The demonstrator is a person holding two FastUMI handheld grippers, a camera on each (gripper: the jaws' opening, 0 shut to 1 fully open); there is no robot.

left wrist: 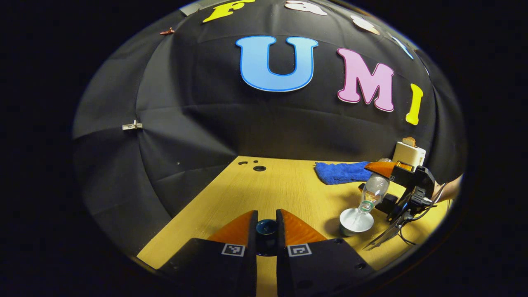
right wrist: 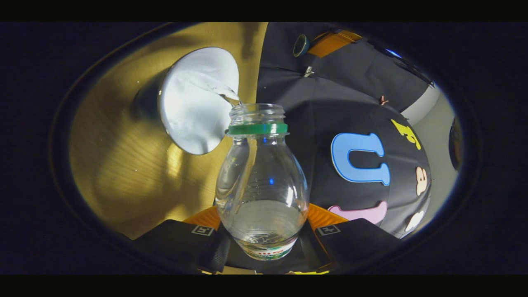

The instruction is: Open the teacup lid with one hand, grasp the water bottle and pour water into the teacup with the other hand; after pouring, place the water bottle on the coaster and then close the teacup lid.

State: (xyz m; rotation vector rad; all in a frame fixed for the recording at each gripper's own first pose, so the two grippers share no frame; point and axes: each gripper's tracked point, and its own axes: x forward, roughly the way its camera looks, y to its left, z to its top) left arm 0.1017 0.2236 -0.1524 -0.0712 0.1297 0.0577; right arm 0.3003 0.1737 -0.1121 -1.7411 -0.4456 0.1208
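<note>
Across the lower half of the left gripper view lies the wooden bench, the biggest thing here. It has a few small holes near its far edge. A blue cloth lies on the far right part of the bench. Just to the right of the cloth stands a white box with an orange top.

The right tongs show on the right in this view, with a hand behind them. They pinch the water bottle, which is tipped with its mouth down over the teacup. The teacup sits on the bench, near the right edge, and its lid is off.

Down at the near edge, the left tongs are pressed onto the teacup lid, a small dark blue thing held up off the bench between the two orange fingers.

The right gripper view looks along the bottle. The right tongs squeeze the lower part of the water bottle, one orange finger on each side. The bottle is clear with a green ring at its neck and no cap. Some water sits inside it. A thin stream of water runs from its mouth into the teacup, which is white inside. Far off at the top, the dark lid shows beside the orange finger of the left tongs.
</note>
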